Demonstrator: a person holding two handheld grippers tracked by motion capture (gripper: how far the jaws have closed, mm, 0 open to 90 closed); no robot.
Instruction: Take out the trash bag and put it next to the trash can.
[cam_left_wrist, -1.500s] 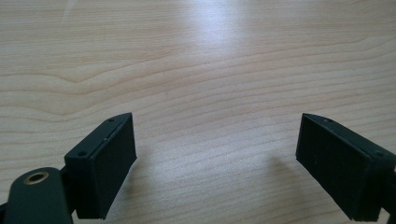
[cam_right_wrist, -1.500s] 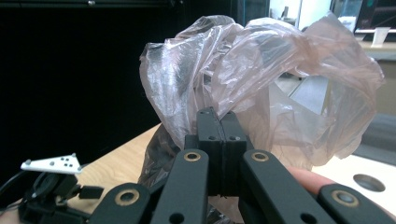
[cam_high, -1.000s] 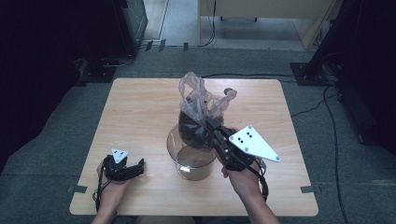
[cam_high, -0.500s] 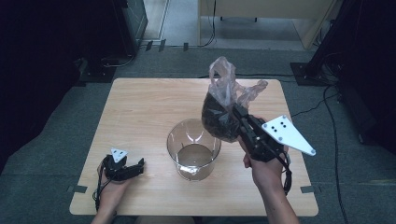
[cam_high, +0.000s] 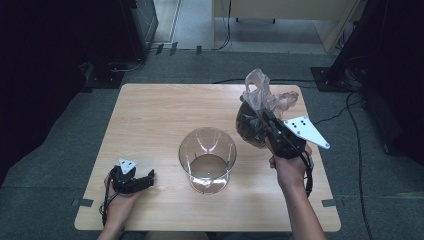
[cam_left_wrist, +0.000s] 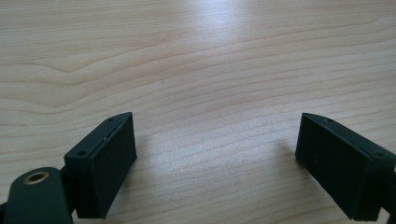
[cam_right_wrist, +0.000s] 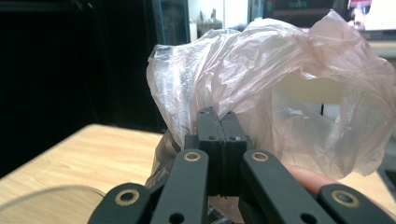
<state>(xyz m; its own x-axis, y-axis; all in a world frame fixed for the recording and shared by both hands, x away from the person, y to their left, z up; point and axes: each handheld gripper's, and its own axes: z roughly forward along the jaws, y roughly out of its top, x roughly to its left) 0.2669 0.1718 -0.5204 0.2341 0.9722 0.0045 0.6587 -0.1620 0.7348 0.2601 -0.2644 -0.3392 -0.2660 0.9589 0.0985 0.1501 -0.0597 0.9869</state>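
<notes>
Plastic bag (cam_high: 256, 112), thin, crinkled and pinkish-clear with something dark bulging in its lower half, hangs in the air at the right side of a pale wooden bench (cam_high: 150, 115), lifted clear of the wood. Right tool (cam_high: 265, 118), held in a person's right hand (cam_high: 287, 167), has its two black jaws pressed together on a pinch of the film near the bag's upper part; in the right gripper view the bag (cam_right_wrist: 280, 98) billows up above and around the pinched jaws of the right tool (cam_right_wrist: 219, 122). Just to the left of the bag, near the middle of the bench, stands a wide clear glass bowl (cam_high: 207, 159), upright, open at the top, with what looks like brownish matter at its bottom. Left tool (cam_high: 141, 180) rests on the bench near the front left corner, jaws spread wide and holding nothing; the left gripper view looks between those jaws (cam_left_wrist: 210, 158) at bare wood.

The work in hand appears to be carrying the bag away from the bowl to set it down. To do this well, keep the pinch firm so the thin film does not slip, move the bag level and slowly so the heavy bottom does not swing into the bowl, and lower it until the dark contents rest on the wood before letting go
</notes>
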